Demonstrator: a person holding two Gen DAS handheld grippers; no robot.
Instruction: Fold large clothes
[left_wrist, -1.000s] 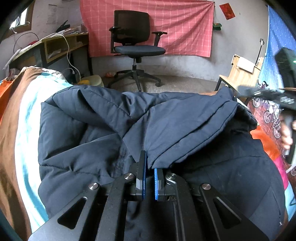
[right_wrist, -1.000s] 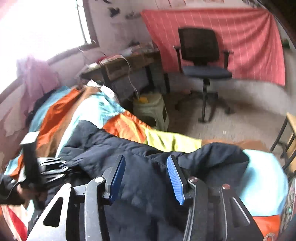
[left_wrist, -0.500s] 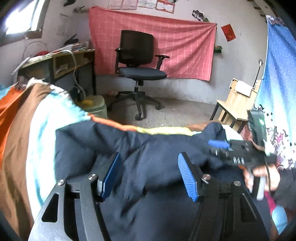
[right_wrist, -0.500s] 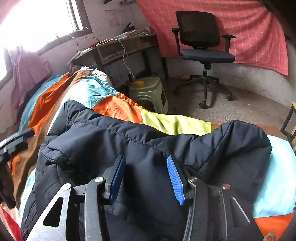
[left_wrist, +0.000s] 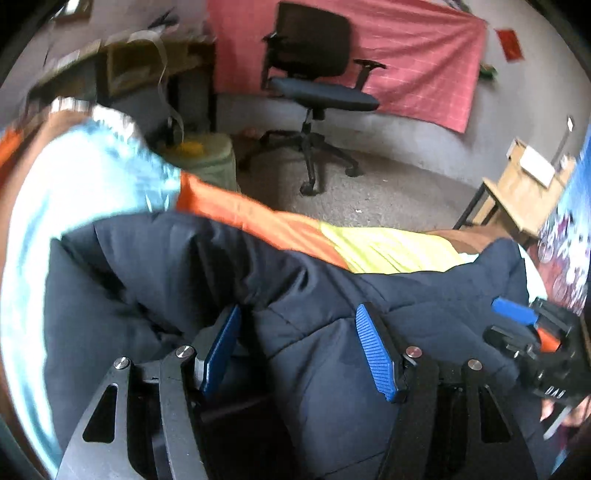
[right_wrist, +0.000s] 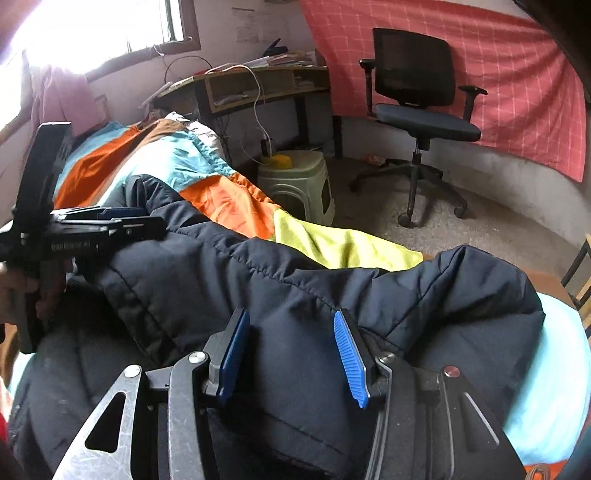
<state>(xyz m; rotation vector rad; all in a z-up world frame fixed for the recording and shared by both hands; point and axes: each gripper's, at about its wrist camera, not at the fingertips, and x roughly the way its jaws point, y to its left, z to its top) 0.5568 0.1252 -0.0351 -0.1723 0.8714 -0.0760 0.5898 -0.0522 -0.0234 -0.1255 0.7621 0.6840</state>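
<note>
Two grippers are in your hands, and both have their blue-padded fingers spread with nothing pinched between them. In the left wrist view, your left gripper (left_wrist: 299, 350) sits at the bottom centre of the frame, just above the dark navy quilted puffer jacket (left_wrist: 155, 280), which fills the lower half of that frame from the left edge across to the right. Whether the pads touch the fabric, you cannot tell. The jacket lies bunched and folded over on the patchwork bedspread of light blue, orange and yellow-green panels (left_wrist: 388, 247), which shows along the jacket's upper edge. At the far right of that frame your right gripper (left_wrist: 524, 325) appears side-on, one blue pad visible over the jacket's right end.

In the right wrist view, the left gripper (right_wrist: 122, 221) shows at the left edge of the frame, reaching over the jacket (right_wrist: 229, 280) near its left end. At bottom centre, the right gripper (right_wrist: 291, 354) hovers over a raised fold of the jacket. Behind the bed, at upper centre, a pale green plastic stool (right_wrist: 295, 181) stands on the floor, and to its right a black mesh-backed office chair (right_wrist: 421, 96) stands before a red checked wall cloth (right_wrist: 517, 74).
</note>
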